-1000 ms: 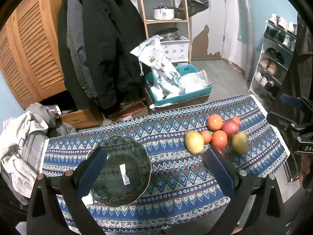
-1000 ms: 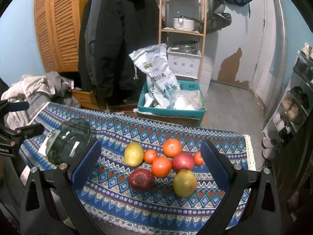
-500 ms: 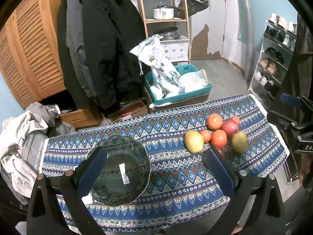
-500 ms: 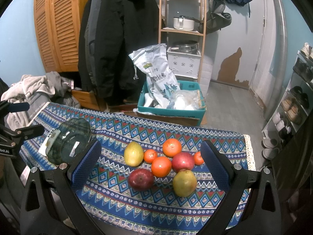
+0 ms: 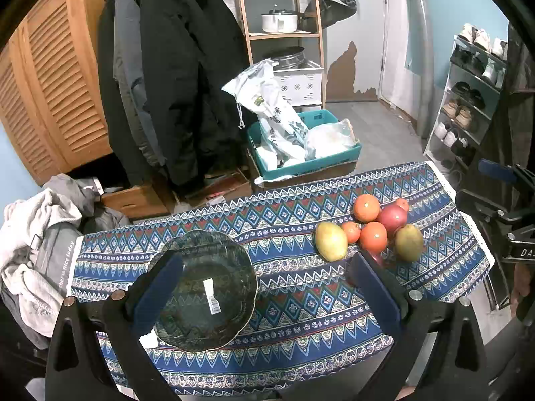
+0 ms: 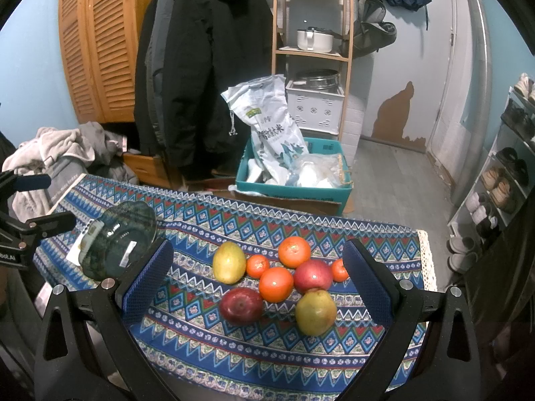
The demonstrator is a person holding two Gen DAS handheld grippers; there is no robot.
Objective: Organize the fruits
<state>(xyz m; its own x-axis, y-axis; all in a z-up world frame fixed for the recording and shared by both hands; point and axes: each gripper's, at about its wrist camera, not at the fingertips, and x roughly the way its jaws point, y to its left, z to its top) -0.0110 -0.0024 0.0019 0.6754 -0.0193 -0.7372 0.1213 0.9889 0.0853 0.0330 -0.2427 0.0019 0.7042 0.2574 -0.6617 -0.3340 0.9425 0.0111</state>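
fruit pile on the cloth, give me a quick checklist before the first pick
1. Right gripper open, holding nothing: ok.
2. Left gripper open, holding nothing: ok.
3. Glass bowl upright with no fruit in it: ok.
4. Red apple at the near edge of the pile, nothing on top of it: ok.
5. Fruits packed close, neighbours may roll when one is lifted: not ok.
6. Whether the bowl will slide on the tablecloth: cannot tell.

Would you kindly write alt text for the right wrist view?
Open right gripper hovers above eight clustered fruits: red apples, oranges and yellow-green mangoes on a blue patterned tablecloth. A dark glass bowl sits left.
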